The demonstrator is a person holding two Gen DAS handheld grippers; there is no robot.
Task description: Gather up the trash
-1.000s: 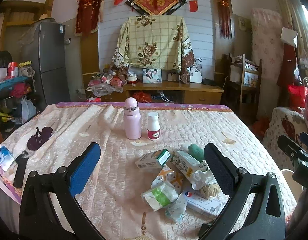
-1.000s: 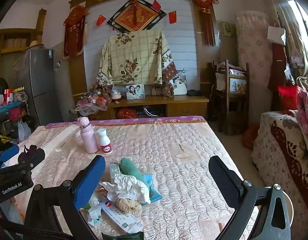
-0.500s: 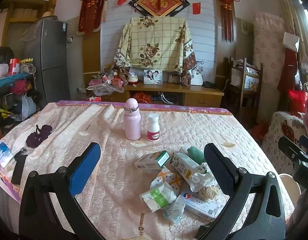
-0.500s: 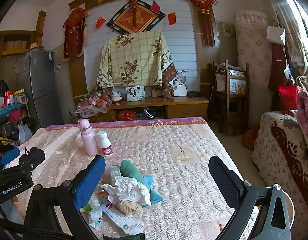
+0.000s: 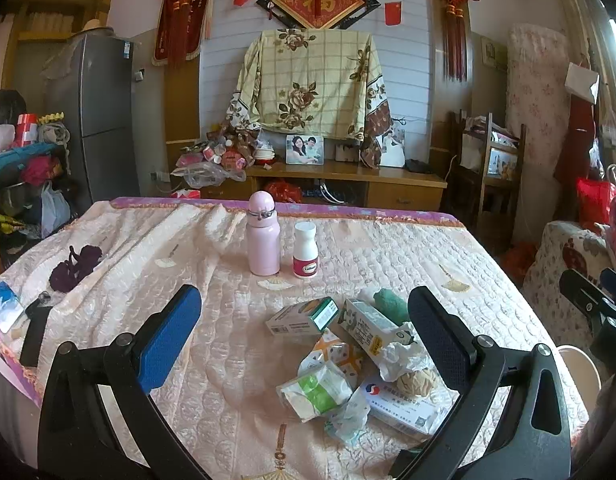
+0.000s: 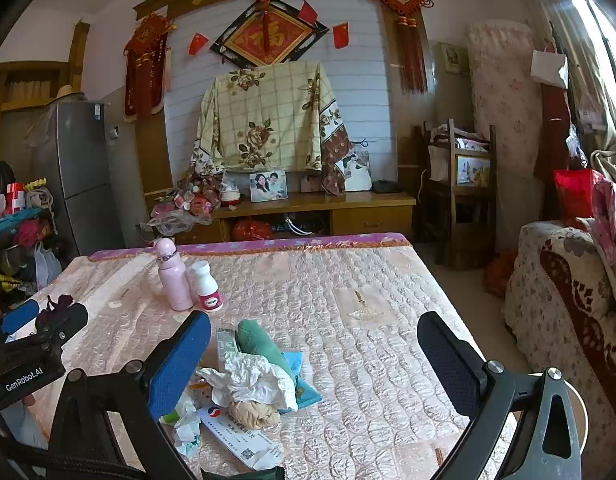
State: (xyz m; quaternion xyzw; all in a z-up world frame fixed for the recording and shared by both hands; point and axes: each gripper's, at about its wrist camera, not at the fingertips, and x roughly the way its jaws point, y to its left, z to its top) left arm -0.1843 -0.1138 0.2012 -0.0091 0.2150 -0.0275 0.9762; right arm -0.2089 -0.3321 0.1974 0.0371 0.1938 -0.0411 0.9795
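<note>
Little has shifted since the earlier frames: both views sit slightly lower and nearer the bed. Trash [image 5: 348, 360] (cartons, wrappers, crumpled paper) lies heaped near the bed's [image 5: 228, 400] near right corner. A pink bottle [image 5: 263, 236] and white pill bottle [image 5: 305, 255] stand just beside each other toward its far edge. Left gripper [image 5: 304, 340] and right gripper [image 6: 314, 354] hover spread wide, holding nothing.
</note>
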